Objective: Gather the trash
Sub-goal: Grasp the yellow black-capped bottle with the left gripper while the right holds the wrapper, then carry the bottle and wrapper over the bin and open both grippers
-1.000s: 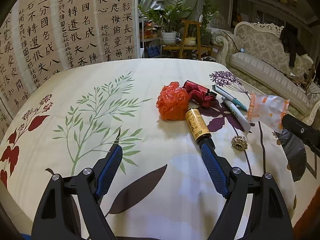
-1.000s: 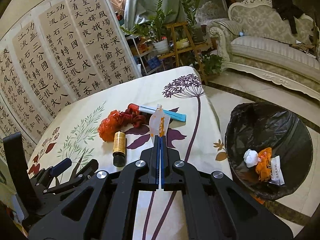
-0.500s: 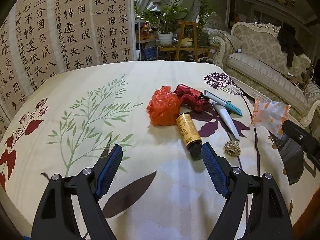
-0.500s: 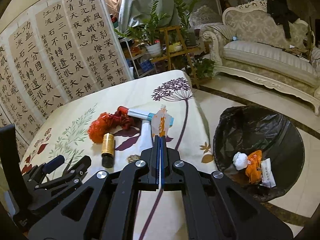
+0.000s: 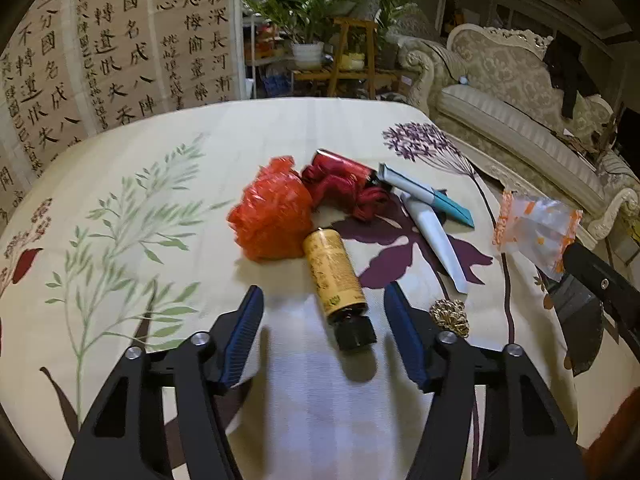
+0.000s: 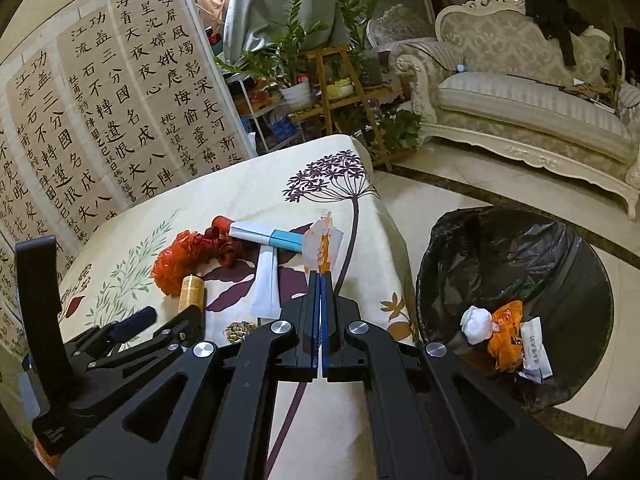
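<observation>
My left gripper (image 5: 324,300) is low over the cream floral tablecloth (image 5: 160,200), jaws closing, and between them lies the small gold-labelled bottle with a black cap (image 5: 335,276), on its side, cap end towards me. The blue pads (image 5: 245,328) are apart from it on both sides, nothing gripped yet.

Just beyond the bottle sits the crumpled orange-red plastic wrapper (image 5: 272,220), touching the bottle's far end as far as I can see. Beside that, a dark red crinkled wrapper (image 5: 344,184), then the white-and-teal flattened tube (image 5: 424,198) and a plain white tube (image 5: 434,240) crossing under it. A little gold foil ball (image 5: 449,316) rests just outside my right-hand pad.

My right gripper (image 6: 321,280) is clamped tight on the clear plastic packet with orange print (image 6: 322,242), which stands up from the fingertips (held out over the table's edge side). Down on the tiled floor to the right stands the black-lined round trash bin (image 6: 480,248), with a white wad, an orange wrapper and a paper slip inside.
</observation>
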The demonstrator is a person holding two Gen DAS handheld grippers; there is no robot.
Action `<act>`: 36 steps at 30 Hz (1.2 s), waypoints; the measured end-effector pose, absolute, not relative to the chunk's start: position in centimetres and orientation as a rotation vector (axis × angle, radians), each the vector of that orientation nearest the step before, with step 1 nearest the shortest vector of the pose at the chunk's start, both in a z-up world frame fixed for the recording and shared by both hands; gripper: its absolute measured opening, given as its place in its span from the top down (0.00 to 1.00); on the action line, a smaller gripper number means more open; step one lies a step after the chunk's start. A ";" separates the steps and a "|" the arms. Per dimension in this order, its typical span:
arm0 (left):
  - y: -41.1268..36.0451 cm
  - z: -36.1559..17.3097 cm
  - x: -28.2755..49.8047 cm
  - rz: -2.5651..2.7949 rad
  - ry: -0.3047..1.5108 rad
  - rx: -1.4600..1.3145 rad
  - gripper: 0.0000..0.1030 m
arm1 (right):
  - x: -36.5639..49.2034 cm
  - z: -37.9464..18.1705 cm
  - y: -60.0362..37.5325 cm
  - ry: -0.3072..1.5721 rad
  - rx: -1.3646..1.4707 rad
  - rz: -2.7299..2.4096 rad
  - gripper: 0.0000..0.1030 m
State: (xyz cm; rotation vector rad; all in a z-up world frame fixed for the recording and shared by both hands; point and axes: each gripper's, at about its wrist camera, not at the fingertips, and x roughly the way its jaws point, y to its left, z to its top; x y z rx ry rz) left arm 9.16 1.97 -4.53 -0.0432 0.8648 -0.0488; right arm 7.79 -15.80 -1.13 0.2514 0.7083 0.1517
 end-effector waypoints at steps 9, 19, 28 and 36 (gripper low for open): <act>1.8 -5.0 9.1 -0.094 0.888 -0.046 0.75 | 7.8 -1.5 -16.1 0.716 0.255 0.150 0.99; 1.8 -3.4 7.5 -0.114 0.834 -0.062 0.75 | 7.2 -0.9 -16.5 0.695 0.251 0.144 0.99; -0.2 -1.1 6.1 -0.188 0.779 -0.057 0.75 | 5.9 -0.1 -18.3 0.665 0.256 0.096 0.99; -4.2 -0.6 6.1 -0.279 0.766 -0.028 0.75 | 4.4 -0.3 -22.7 0.654 0.283 -0.019 0.99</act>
